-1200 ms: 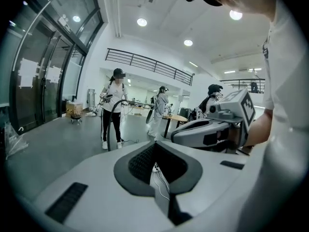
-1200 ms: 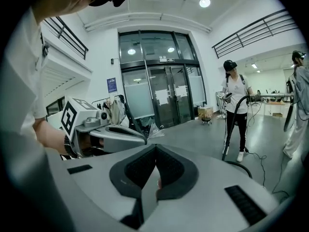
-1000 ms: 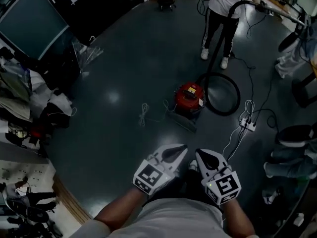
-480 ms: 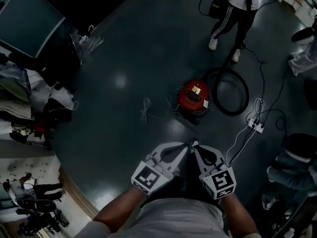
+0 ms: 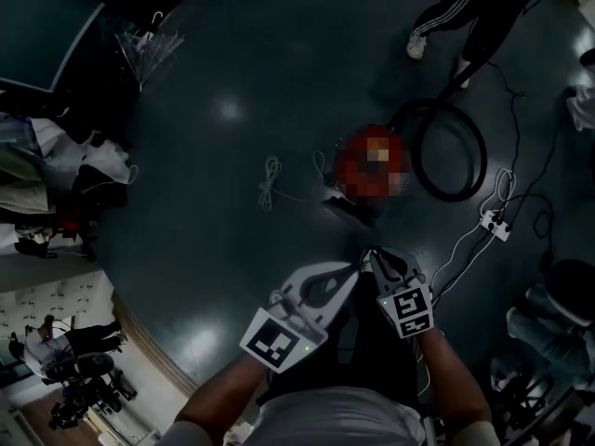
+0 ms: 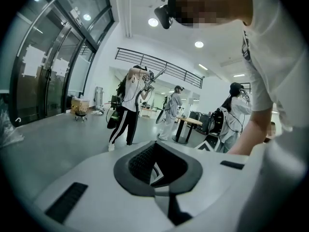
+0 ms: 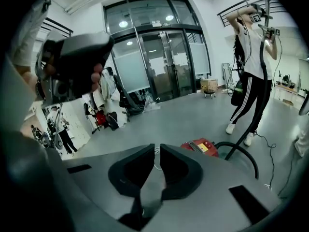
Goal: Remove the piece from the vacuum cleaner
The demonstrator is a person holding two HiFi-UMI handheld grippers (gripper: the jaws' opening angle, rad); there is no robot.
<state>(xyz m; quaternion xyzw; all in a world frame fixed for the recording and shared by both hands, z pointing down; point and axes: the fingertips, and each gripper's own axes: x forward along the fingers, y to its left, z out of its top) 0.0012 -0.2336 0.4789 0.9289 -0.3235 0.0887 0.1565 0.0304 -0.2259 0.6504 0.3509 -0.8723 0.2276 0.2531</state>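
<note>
Task not begun: my left gripper [image 5: 350, 269] and right gripper [image 5: 375, 256] are both pressed together on nothing, well short of the red vacuum cleaner [image 7: 204, 147] on the open floor [image 5: 232, 240], its hose [image 5: 451, 151] looped beside it, no piece touched.

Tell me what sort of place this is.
Probably a large indoor lab or test hall, not a home: tall glass doors, an upper balcony railing, and another person holding up a vacuum hose.
</note>
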